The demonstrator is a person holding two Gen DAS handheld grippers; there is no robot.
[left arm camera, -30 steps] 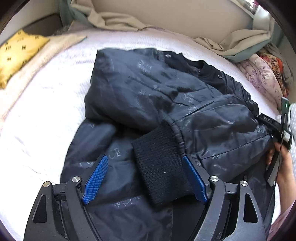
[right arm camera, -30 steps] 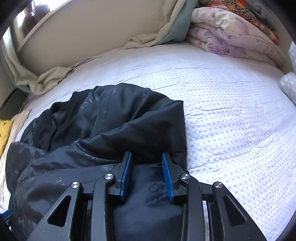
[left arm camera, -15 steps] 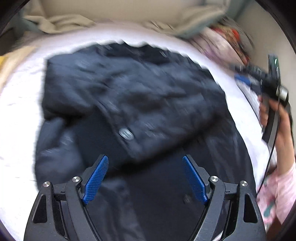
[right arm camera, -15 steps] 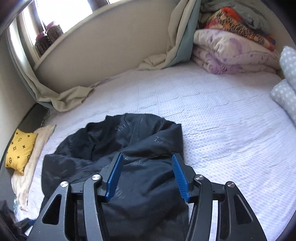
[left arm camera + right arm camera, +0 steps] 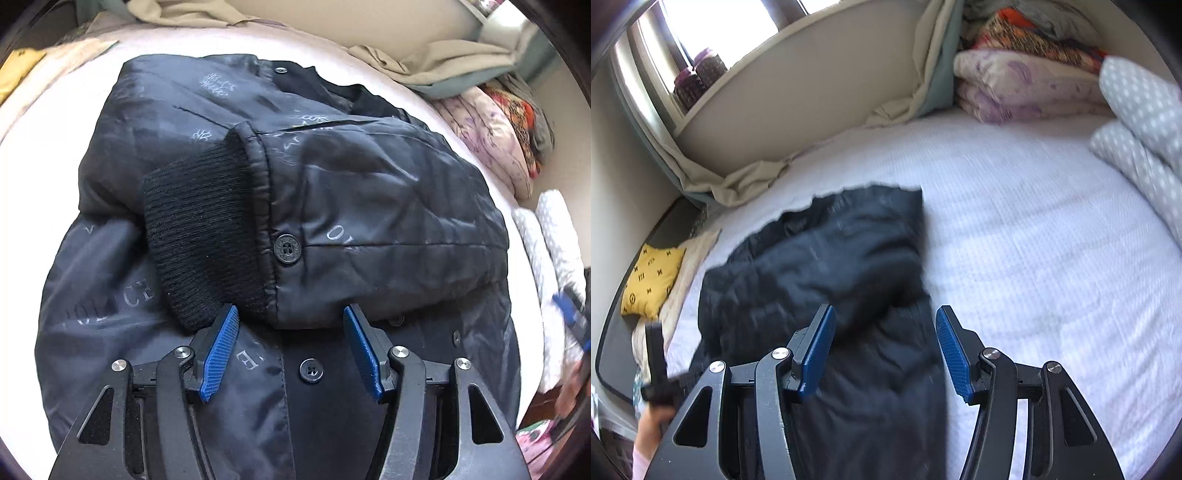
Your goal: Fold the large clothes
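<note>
A dark navy padded jacket [image 5: 369, 206] lies on the white bed [image 5: 44, 122]. One sleeve is folded across its front, and the sleeve's black ribbed cuff [image 5: 199, 236] lies at centre left. My left gripper [image 5: 291, 350] is open and empty, just above the jacket's front placket below the sleeve. In the right wrist view the jacket [image 5: 827, 266] is blurred. My right gripper [image 5: 884, 350] is open and empty above the jacket's near right part. The left gripper [image 5: 657, 369] shows blurred at the lower left of that view.
Folded floral quilts [image 5: 1027, 85] and dotted grey pillows [image 5: 1137, 129] sit at the bed's far right. A yellow cushion [image 5: 653, 280] lies at the left edge. Beige curtain cloth [image 5: 750, 181] bunches along the wall. White sheet [image 5: 1052, 258] spreads right of the jacket.
My right gripper let go of the jacket, opened and pulled back and up. My left gripper narrowed its opening and shifted toward the folded sleeve and its cuff.
</note>
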